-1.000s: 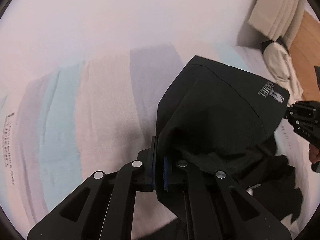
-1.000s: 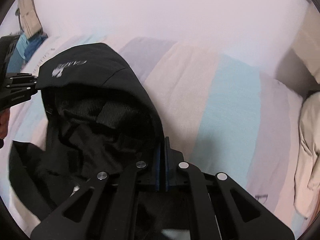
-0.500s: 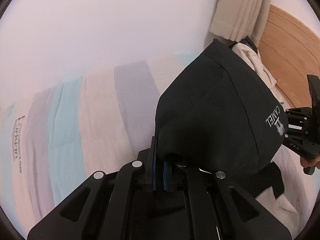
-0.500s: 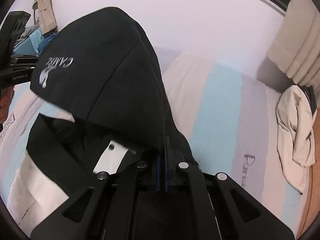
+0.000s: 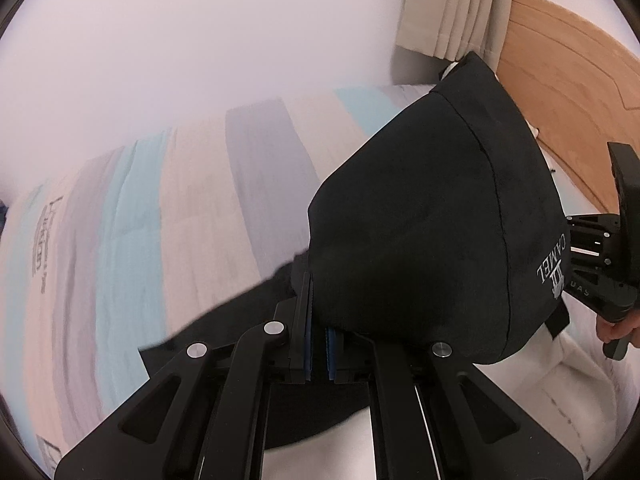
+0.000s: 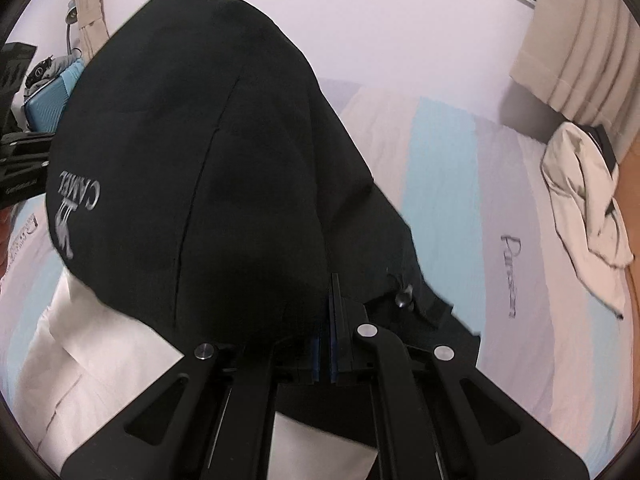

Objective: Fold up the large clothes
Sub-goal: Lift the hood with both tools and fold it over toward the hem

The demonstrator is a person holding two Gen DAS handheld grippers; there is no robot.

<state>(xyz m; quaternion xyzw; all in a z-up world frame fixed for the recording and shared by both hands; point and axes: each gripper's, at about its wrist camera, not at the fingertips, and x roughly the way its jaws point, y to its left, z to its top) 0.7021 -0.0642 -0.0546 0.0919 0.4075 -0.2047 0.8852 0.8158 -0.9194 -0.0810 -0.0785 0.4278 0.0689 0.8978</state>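
Fabric of a black hooded jacket [image 5: 420,232] is being pinched by both tools. The left hand-held gripper [image 5: 318,344] is pressing its blue pads [image 5: 307,340] together on the lower edge of the hood, at the hood's left side in the left wrist view. The right hand-held gripper [image 6: 325,344] is pinching the opposite edge of the same hood in the same way — its pads [image 6: 334,340] are standing almost touching, with black cloth between them.

The hood is hanging stretched between the two tools and is bulging upward like a dome, above a bed [image 5: 192,208]. A grey "CAMEL" logo [image 6: 76,208] with an animal figure is showing on one side of the hood, and a seam is running over the crown. The rest of the jacket is trailing below the hood onto the bed — a white lining or panel [image 6: 100,352] is lying under the black cloth, and a black cord toggle [image 6: 404,300] is hanging just beside the right tool's fingers.

The bed is carrying a sheet striped in pale blue, beige and grey, with printed lettering. A cream garment [image 6: 580,200] is lying crumpled near the wooden headboard [image 5: 560,92], well apart from the jacket. Beige curtains [image 5: 452,8] are hanging against the pale wall. In the left wrist view the right tool's body is showing at the right edge, with part of a person's hand [image 5: 616,324] gripping its handle.
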